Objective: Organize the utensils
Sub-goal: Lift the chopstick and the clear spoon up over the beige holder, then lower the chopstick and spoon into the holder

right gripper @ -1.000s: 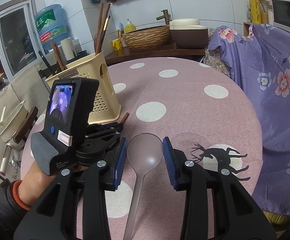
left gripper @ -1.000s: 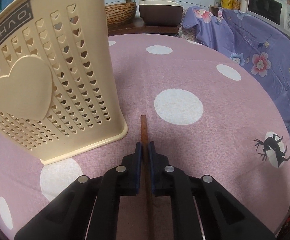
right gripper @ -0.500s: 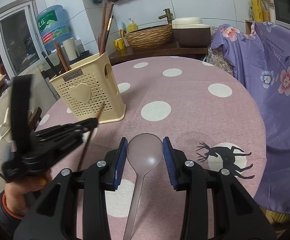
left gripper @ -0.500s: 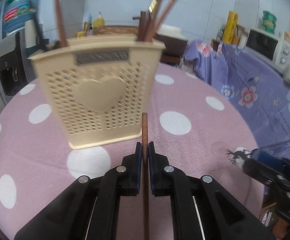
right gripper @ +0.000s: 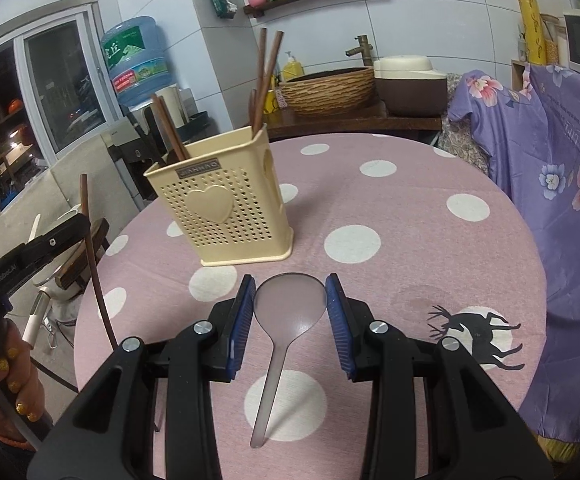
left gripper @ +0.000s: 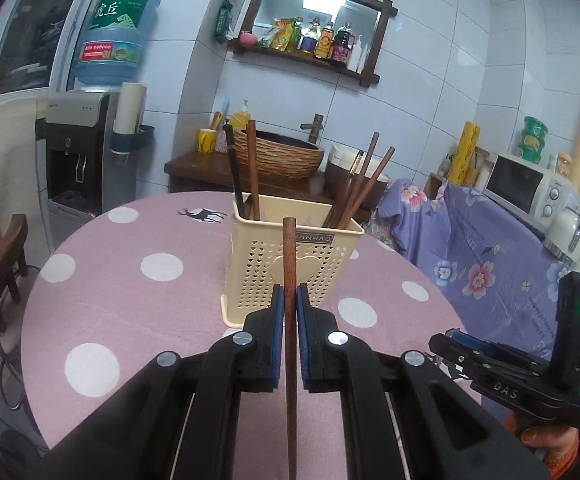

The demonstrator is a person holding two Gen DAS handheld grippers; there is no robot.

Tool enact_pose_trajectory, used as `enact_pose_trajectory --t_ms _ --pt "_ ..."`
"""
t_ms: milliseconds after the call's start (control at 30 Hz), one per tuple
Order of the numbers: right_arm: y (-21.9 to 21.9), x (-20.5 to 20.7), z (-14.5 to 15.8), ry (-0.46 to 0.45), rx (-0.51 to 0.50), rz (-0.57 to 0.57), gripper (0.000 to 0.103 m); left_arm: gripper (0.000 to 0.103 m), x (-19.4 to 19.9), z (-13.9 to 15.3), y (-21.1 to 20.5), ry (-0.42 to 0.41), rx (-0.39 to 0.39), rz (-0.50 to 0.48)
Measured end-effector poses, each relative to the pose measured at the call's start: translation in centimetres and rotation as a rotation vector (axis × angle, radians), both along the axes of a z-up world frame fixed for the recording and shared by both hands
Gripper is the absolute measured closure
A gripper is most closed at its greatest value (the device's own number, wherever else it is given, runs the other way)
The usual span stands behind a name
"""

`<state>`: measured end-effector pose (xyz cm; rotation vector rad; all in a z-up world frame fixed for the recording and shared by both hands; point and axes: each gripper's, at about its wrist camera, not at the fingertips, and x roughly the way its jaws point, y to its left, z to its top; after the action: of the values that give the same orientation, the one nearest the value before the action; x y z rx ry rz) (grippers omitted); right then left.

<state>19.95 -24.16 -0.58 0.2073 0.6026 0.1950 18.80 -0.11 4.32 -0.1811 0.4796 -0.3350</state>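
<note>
Chopstick [left gripper: 289, 264], lying flat on the tabletop [left gripper: 129, 300] beside the holder [left gripper: 290, 268] a second ago, is now lifted clear and upright, pinched tight between the left gripper [left gripper: 289, 300] fingers, in front of the holder and short of its rim. That likely leaves only the drop-in. The holder already carries several brown chopsticks in both ends. Nearer than the holder, the right gripper [right gripper: 290, 300] fingers hang parted either side of a clear spoon [right gripper: 285, 312], not visibly squeezing it.
</note>
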Motion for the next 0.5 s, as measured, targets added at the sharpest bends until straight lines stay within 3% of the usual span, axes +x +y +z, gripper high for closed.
enact_pose_trajectory --t_ms 500 --pt "1.8 -0.3 2.1 -0.057 -0.044 0.032 0.066 0.095 -0.7 1.3 0.9 -0.052 -0.044 0.007"
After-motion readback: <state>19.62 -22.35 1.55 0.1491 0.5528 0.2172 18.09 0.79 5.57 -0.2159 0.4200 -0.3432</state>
